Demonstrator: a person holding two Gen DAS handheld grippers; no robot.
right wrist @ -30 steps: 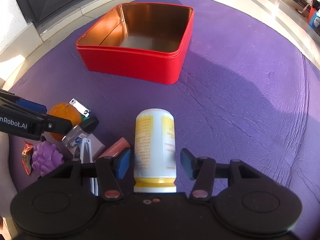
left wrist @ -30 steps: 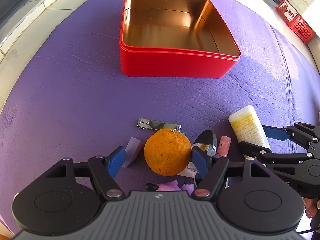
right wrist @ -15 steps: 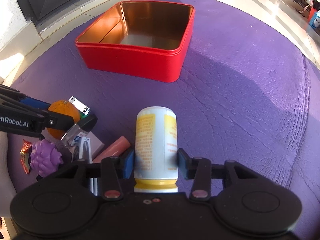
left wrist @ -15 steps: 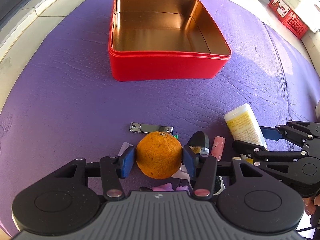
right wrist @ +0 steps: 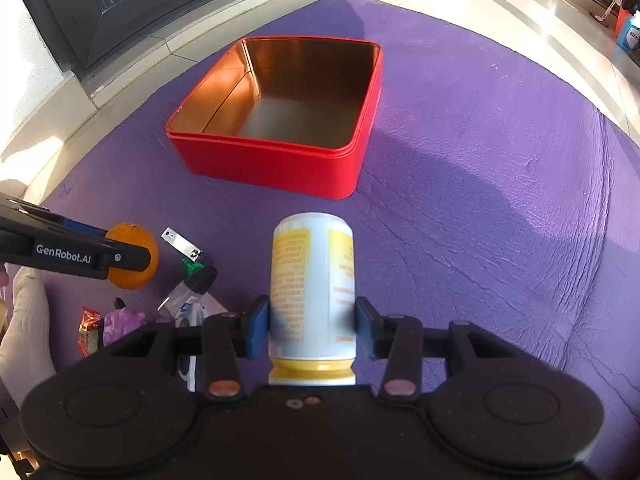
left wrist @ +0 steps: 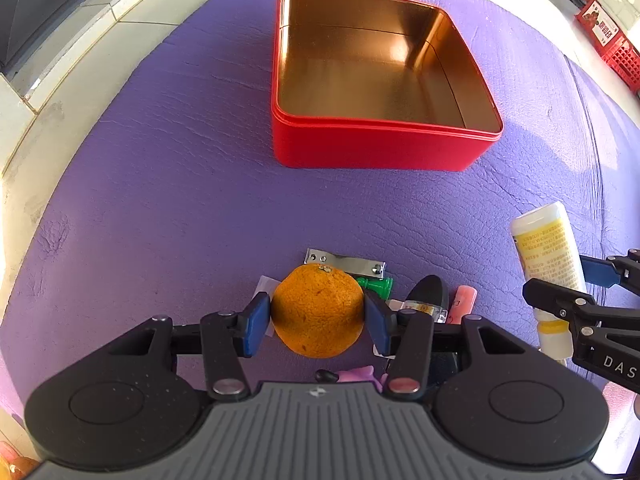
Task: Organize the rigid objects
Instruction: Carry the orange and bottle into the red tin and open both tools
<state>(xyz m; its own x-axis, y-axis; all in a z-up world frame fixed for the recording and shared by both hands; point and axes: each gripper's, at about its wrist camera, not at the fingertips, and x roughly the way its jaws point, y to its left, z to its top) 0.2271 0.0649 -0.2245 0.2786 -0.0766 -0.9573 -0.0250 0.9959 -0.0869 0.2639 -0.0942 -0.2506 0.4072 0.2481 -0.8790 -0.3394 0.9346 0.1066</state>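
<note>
Two items are gripped but nothing is boxed yet: the left gripper [left wrist: 318, 318] clamps the dimpled, round orange [left wrist: 318, 312], the right gripper [right wrist: 312, 322] the smooth white-and-yellow bottle [right wrist: 312, 280]. Ahead, the red tin [left wrist: 376, 148], glossy gold inside, sits empty on the creased purple mat [left wrist: 160, 200]. Several small pieces, including what looks like a metal nail clipper [left wrist: 344, 262], remain.
</note>
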